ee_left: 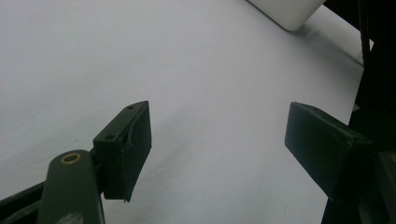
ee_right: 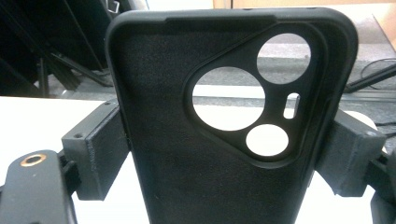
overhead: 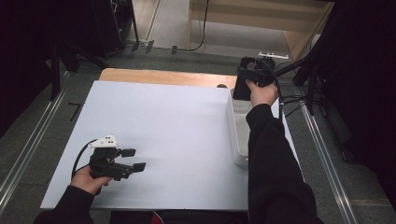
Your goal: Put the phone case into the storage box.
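Phone case, black, sits upright between the 2 fingers of the right gripper, clamped by its long edges. In the right gripper view the soft inner face of the case is toward the camera, with the triangular camera cutout and its 3 round holes plus 1 slot in the upper right part; each finger pad presses on one side edge, below that cutout. Case top end stands well clear of the fingers.

In the high view the case hangs below the right gripper, over the far end of the white tray, which lies along the right edge of the desk, near the far right corner. Cannot tell whether the lower end of the case touches the tray.

Left gripper is near the near left corner of the desk, held in the left hand. Its fingers stand wide apart with nothing between them, just bare white desk surface below.
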Demonstrator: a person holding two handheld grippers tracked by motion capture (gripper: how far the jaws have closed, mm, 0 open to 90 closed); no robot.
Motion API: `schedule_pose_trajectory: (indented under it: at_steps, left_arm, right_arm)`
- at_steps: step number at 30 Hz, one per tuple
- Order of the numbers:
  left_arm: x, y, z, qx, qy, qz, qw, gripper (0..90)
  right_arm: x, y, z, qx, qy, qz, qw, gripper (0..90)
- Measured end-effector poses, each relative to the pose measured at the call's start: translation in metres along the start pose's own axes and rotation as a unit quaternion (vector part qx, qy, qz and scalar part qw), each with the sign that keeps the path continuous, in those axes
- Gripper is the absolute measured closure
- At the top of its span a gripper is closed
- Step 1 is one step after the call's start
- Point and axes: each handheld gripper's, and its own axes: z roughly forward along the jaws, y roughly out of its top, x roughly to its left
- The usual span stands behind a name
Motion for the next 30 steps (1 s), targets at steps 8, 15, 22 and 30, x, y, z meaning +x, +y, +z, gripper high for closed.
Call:
schedule_pose_trajectory:
  at_steps: [8, 15, 22, 30]
  left_arm:
    - [0.000, 0.000, 0.002, 0.002, -0.002, -0.001, 1.0000, 22.6]
    - [0.000, 0.001, 0.002, 0.005, -0.003, 0.001, 1.0000, 22.6]
    - [0.000, 0.001, 0.002, 0.003, -0.005, 0.003, 1.0000, 22.6]
    - [-0.001, 0.001, 0.003, 0.003, -0.007, 0.002, 1.0000, 22.6]
  right_arm:
    - [0.001, -0.007, 0.005, 0.005, 0.008, -0.004, 0.9999, 12.7]
    - [0.001, -0.018, 0.011, 0.006, 0.008, -0.003, 0.9999, 12.7]
    - [0.000, -0.026, 0.016, 0.013, 0.011, 0.000, 0.9999, 12.6]
    - [-0.002, -0.036, 0.022, 0.021, 0.002, 0.010, 0.9997, 12.4]
